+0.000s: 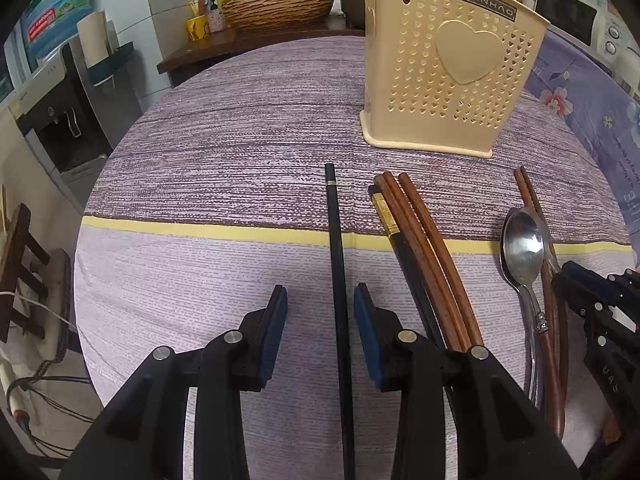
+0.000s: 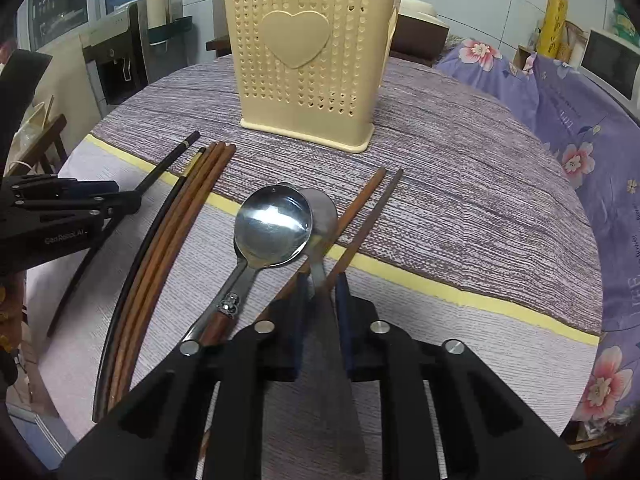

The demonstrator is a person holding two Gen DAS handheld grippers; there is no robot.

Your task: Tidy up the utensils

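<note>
A cream utensil holder (image 1: 448,80) (image 2: 308,72) with heart-shaped holes stands upright at the back of the table. In the left wrist view my left gripper (image 1: 320,294) is open astride a black chopstick (image 1: 335,248) that lies flat, with a gap at each pad. To its right lie several brown chopsticks (image 1: 432,260) and a gold-banded black one (image 1: 386,216). In the right wrist view my right gripper (image 2: 322,280) is shut on the flat handle of a steel spoon (image 2: 322,212). Two brown chopsticks (image 2: 360,208) cross under it. A wood-handled spoon (image 2: 272,228) lies just left.
A striped lilac cloth (image 1: 224,152) with a yellow band covers the round table. A purple floral cloth (image 2: 568,128) is heaped along the right side. A water dispenser (image 1: 68,120) and a wooden frame (image 1: 20,264) stand past the left edge. A woven bowl (image 1: 276,8) sits behind.
</note>
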